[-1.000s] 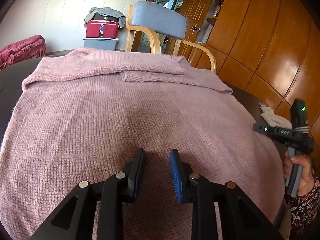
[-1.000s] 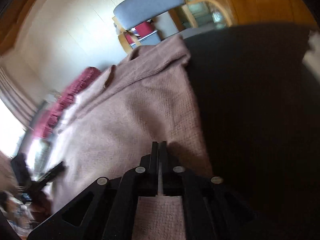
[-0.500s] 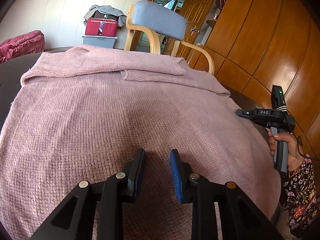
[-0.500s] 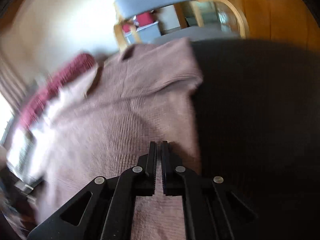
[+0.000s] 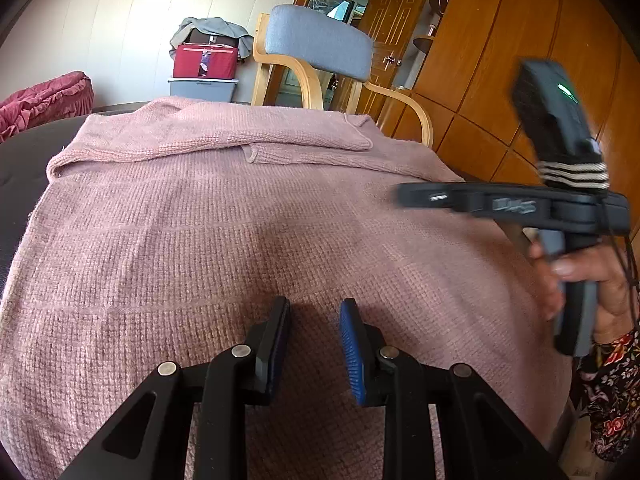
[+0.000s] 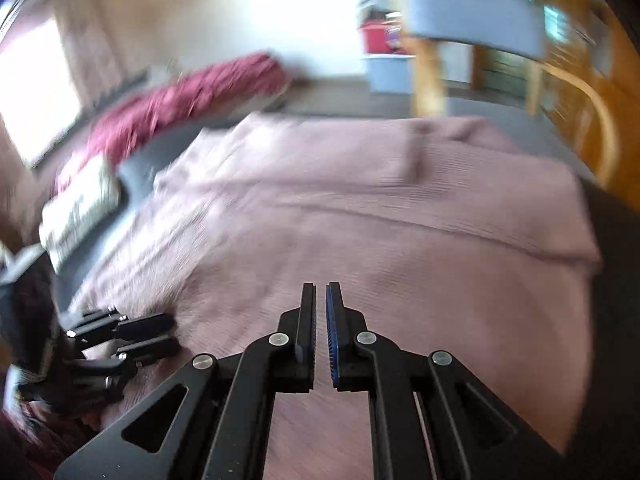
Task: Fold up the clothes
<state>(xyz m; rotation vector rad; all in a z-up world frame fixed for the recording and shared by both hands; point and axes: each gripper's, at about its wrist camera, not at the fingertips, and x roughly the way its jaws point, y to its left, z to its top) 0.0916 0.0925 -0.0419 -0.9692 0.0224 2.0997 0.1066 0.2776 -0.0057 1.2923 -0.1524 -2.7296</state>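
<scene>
Left wrist view: a pink sweater (image 5: pixel 248 232) lies spread flat on the dark worktop (image 5: pixel 20 168), its near edge cut off by the frame. The left hand-held gripper (image 5: pixel 314 320) hovers over it, jaws narrowly apart with nothing between them. The right hand-held gripper (image 6: pixel 321 300) is blurred in both views; its jaws show a thin gap and are opening, apparently empty. A hand (image 5: pixel 588 280) grips its handle. A chair (image 5: pixel 320 48) stands behind.

At your twelve o'clock stands a grey-backed wooden armchair (image 5: pixel 318 54); wood-panelled cabinets (image 5: pixel 500 60) fill two o'clock — a pale panelled wall (image 5: pixel 120 20) at eleven, sunlit.
</scene>
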